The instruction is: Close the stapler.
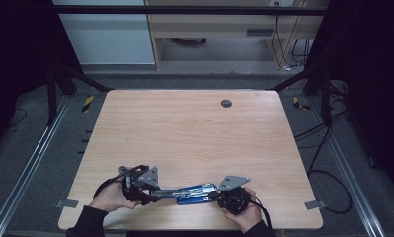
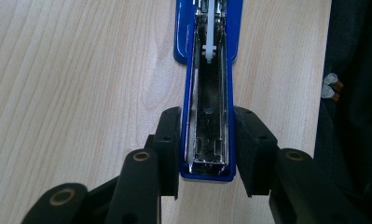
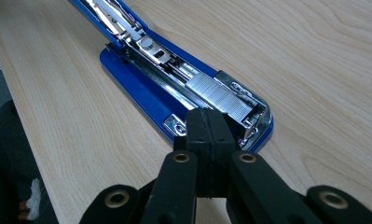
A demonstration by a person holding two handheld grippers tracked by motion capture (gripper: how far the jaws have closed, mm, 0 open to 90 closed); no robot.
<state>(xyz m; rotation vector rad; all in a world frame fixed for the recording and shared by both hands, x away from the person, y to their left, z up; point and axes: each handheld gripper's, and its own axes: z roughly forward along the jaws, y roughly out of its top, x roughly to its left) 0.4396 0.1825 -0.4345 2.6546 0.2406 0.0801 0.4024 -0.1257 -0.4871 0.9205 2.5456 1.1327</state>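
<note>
A blue stapler point(image 1: 189, 190) lies folded open and flat near the table's front edge. Its chrome-lined lid point(image 2: 209, 93) points toward my left gripper point(image 2: 208, 121), whose two pads press on the lid's end from either side. In the high view the left gripper point(image 1: 154, 193) sits at the stapler's left end and the right gripper point(image 1: 215, 194) at its right end. My right gripper point(image 3: 210, 121) is shut with nothing between its pads. Its tips rest at the front end of the stapler's base point(image 3: 141, 88), just before a strip of staples point(image 3: 216, 93) in the open magazine.
The wooden table point(image 1: 194, 128) has a grey round grommet point(image 1: 226, 103) near its far edge. Black frame posts stand at both far corners, and cables point(image 1: 323, 148) trail on the floor at the right. The person's dark clothing borders the front edge.
</note>
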